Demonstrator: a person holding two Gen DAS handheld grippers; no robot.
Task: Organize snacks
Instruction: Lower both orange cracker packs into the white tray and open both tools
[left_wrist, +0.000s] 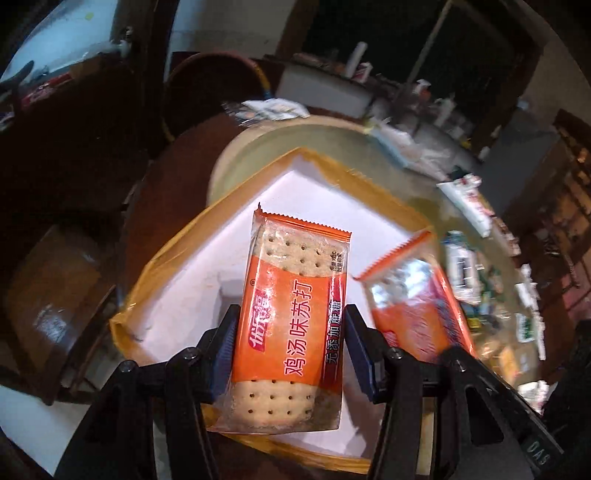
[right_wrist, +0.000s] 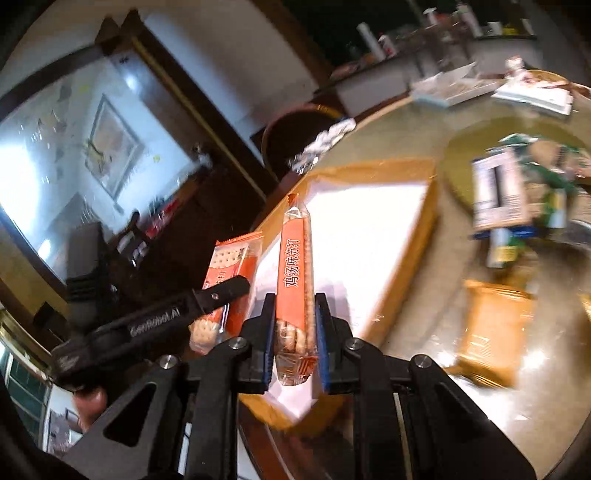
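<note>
Your left gripper (left_wrist: 290, 332) is clamping an orange cracker packet (left_wrist: 291, 328) by its two long edges, the jaws standing at a middling width with the blue pads (left_wrist: 223, 343) pressing on the wrapper. You are holding this packet flat-face up, printed side toward the camera, above the white inside of a box with a yellow-brown taped rim (left_wrist: 177, 243). The box is sitting on a round glass-topped table (left_wrist: 332, 140).

To the right of that, a second orange packet (left_wrist: 417, 295) is showing in the left wrist view, blurred and tilted, over the box's right edge.

In the right wrist view, your right gripper (right_wrist: 294, 325) is gripping that second orange packet (right_wrist: 295, 288) by its flat faces, so the packet is standing on edge between narrow jaws. The pads (right_wrist: 271, 332) are pressing on both of its sides. It is hanging over the near left part of the box (right_wrist: 424, 221), with the left gripper (right_wrist: 218, 295) and its packet (right_wrist: 229, 266) just beside it on the left.

Further right on the table, a heap of other snack packs (right_wrist: 517, 192) is lying blurred, well apart from the box, and a tan wrapped pack (right_wrist: 491, 328) is lying nearer to you.
</note>
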